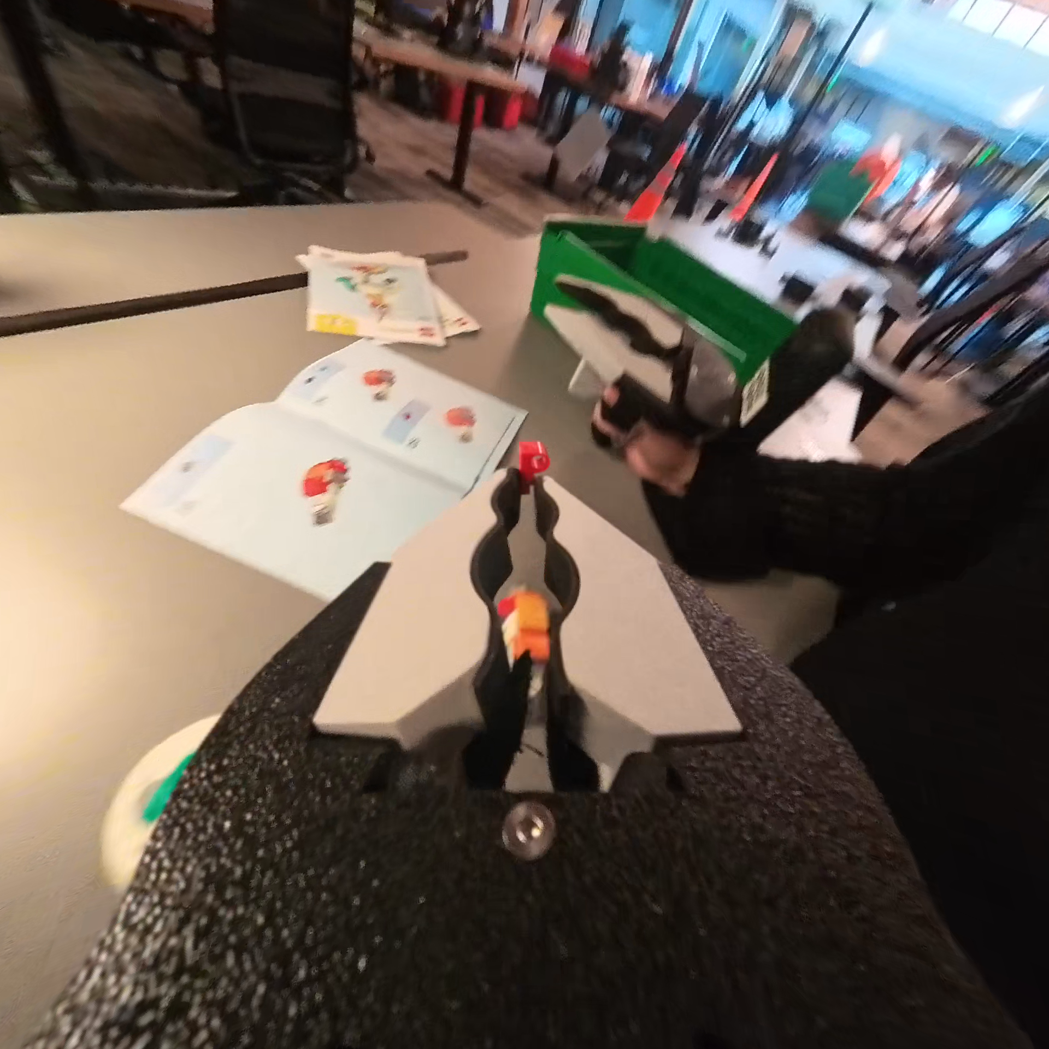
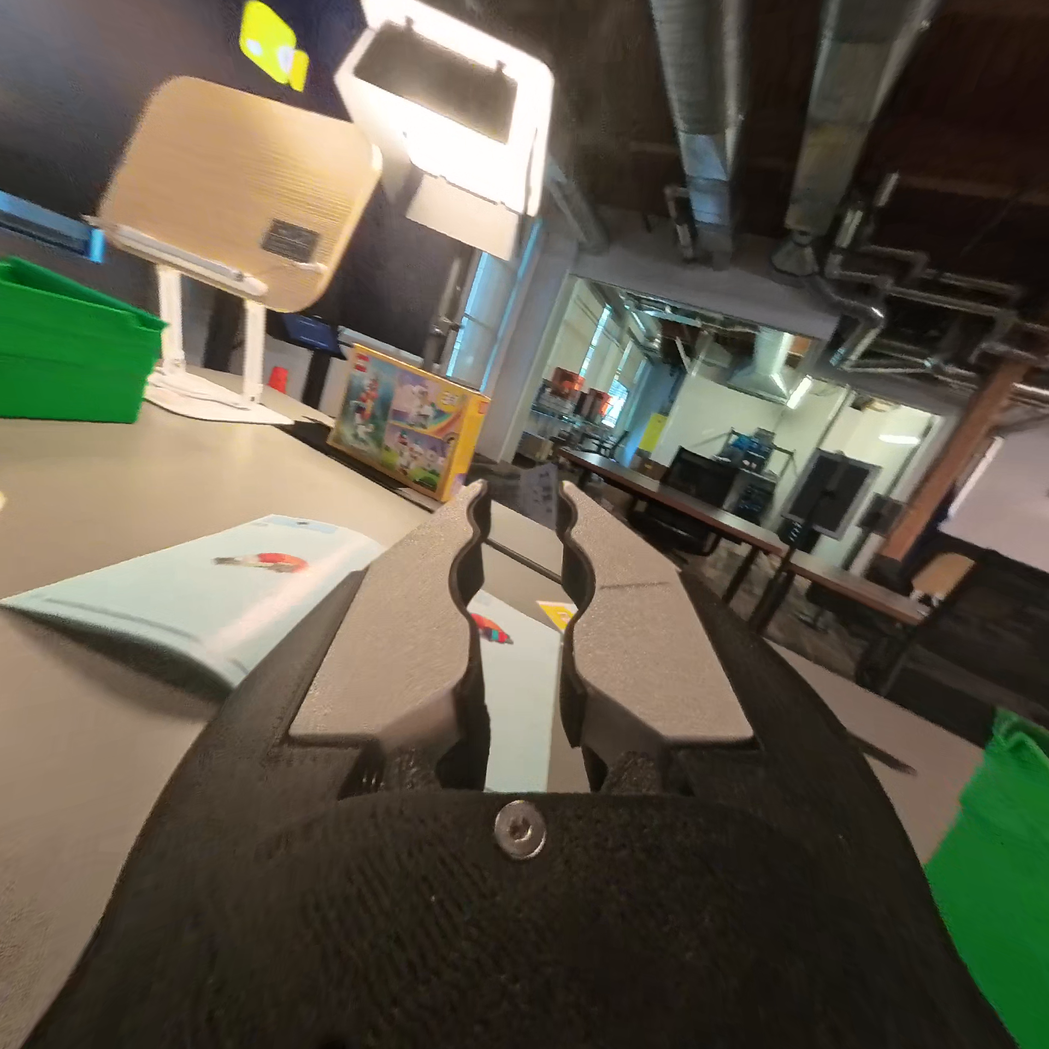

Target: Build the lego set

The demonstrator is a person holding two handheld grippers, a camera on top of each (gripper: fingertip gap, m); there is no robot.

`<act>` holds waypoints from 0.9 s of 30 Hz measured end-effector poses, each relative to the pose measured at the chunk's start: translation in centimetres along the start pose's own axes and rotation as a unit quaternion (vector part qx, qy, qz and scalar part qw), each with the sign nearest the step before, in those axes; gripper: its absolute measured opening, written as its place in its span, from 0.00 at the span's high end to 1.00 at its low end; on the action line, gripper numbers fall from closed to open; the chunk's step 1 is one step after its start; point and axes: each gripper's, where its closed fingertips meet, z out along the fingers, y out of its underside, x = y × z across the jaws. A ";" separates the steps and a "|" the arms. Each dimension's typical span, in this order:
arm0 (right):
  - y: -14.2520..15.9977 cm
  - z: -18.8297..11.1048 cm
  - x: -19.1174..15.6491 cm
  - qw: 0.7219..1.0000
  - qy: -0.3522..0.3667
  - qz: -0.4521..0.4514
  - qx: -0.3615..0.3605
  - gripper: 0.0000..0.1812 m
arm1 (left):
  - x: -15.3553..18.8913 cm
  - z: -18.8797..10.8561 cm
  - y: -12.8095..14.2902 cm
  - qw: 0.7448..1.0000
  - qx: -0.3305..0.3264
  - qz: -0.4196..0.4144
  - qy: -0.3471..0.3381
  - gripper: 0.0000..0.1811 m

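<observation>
Left tongs (image 1: 529, 482) pinched, right tongs (image 2: 523, 492) parted.

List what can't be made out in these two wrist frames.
- Left wrist view: the orange and white lego build sits behind the left gripper fingers, mostly hidden; shape unclear.
- Left wrist view: the red brick at the tips is blurred.
- Right wrist view: the right gripper hides part of the open booklet.

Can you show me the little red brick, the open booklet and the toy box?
red brick (image 1: 532, 458): left wrist view, its front face.
open booklet (image 1: 318, 471): left wrist view, left page.
toy box (image 2: 410, 429): right wrist view, front panel.
</observation>
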 end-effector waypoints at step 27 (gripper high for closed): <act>-3.1 -7.9 -12.1 0.944 -0.307 -0.096 0.073 0.84 | 6.2 8.5 6.5 0.947 -0.091 -0.252 0.175 0.99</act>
